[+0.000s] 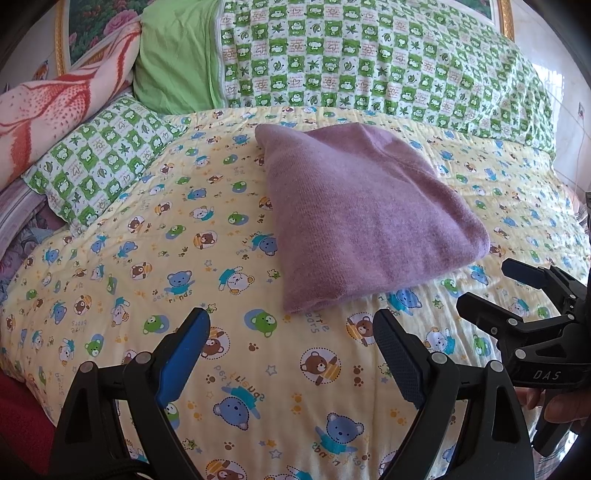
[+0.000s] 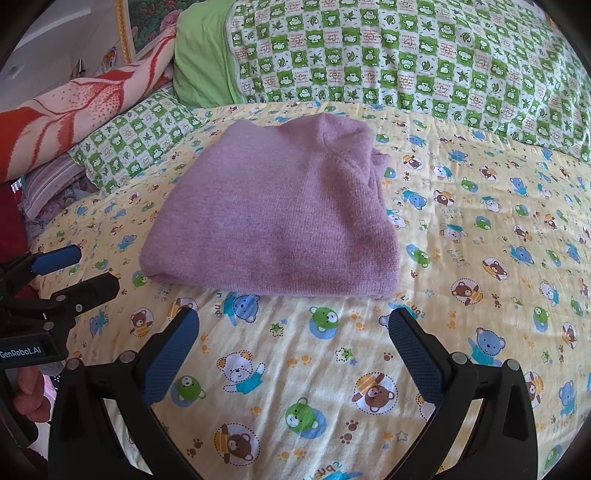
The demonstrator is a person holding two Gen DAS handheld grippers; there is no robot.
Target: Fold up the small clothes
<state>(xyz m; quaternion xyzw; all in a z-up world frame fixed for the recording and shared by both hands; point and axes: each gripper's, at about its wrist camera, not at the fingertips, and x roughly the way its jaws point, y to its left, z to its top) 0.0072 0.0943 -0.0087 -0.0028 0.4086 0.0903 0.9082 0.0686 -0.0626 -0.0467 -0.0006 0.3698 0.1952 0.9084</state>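
purple knit garment (image 1: 365, 218) lies folded into a compact, roughly rectangular bundle on the bed, on the yellow bear-print sheet (image 1: 229, 369). nothing touches it. in the right wrist view the same garment (image 2: 273, 218) shows a rounded folded edge along its near side and a small lump of fabric poking out at its far right corner.

left hand-held gripper (image 1: 291, 332): jaws spread wide, nothing between them, blue pads facing inward. it hovers above the sheet just short of the garment's near corner, apart from the fabric. the same gripper shows at the left edge of the right wrist view (image 2: 74, 273), jaws apart there too.

right hand-held gripper (image 2: 291, 332): jaws spread wide, empty, poised over the sheet near the garment's front edge, not touching it. it also shows at the right edge of the left wrist view (image 1: 491, 288), held by fingers (image 1: 554, 402) at the lower right.

surroundings: green checked quilt (image 1: 369, 59) bunched along the far side of the bed; a pillow in the same green checked print (image 1: 103, 155) to the left of the garment; a red-and-cream patterned blanket (image 1: 48, 107) behind the pillow; a gold-framed floral picture (image 1: 96, 29) on the wall at upper left.
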